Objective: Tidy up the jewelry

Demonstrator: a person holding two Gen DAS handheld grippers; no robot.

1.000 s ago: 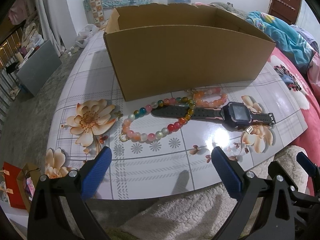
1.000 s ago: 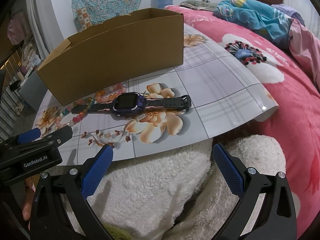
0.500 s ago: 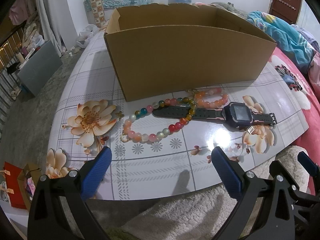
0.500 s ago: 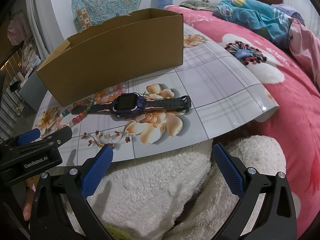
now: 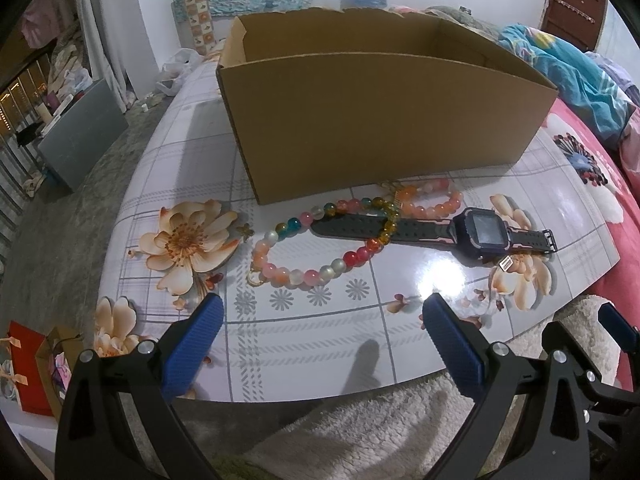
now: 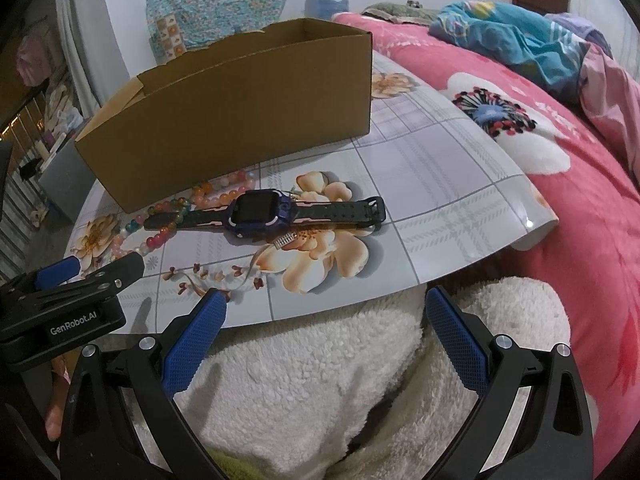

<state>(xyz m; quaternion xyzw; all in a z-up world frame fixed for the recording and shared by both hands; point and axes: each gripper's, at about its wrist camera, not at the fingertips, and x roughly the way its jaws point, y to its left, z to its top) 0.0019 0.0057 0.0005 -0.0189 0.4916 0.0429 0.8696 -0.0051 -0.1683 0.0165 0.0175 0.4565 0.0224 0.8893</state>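
You held both grippers — left gripper (image 5: pixel 318 332) and right gripper (image 6: pixel 324 328) — fingers spread and empty, short of the floral worktop (image 5: pixel 192 152). The multicoloured bead bracelet (image 5: pixel 320 246) draped over the dark plastic watch (image 5: pixel 476 234) beside the open cardboard box (image 5: pixel 380 124) — better lifted first, I'd judge.

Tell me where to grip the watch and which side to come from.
Probably best to take the watch by its free strap end, from the right, with the right gripper. That end lies flat and clear on the mat; the other strap end is threaded under the multicolour bead bracelet, so draw it out sideways.
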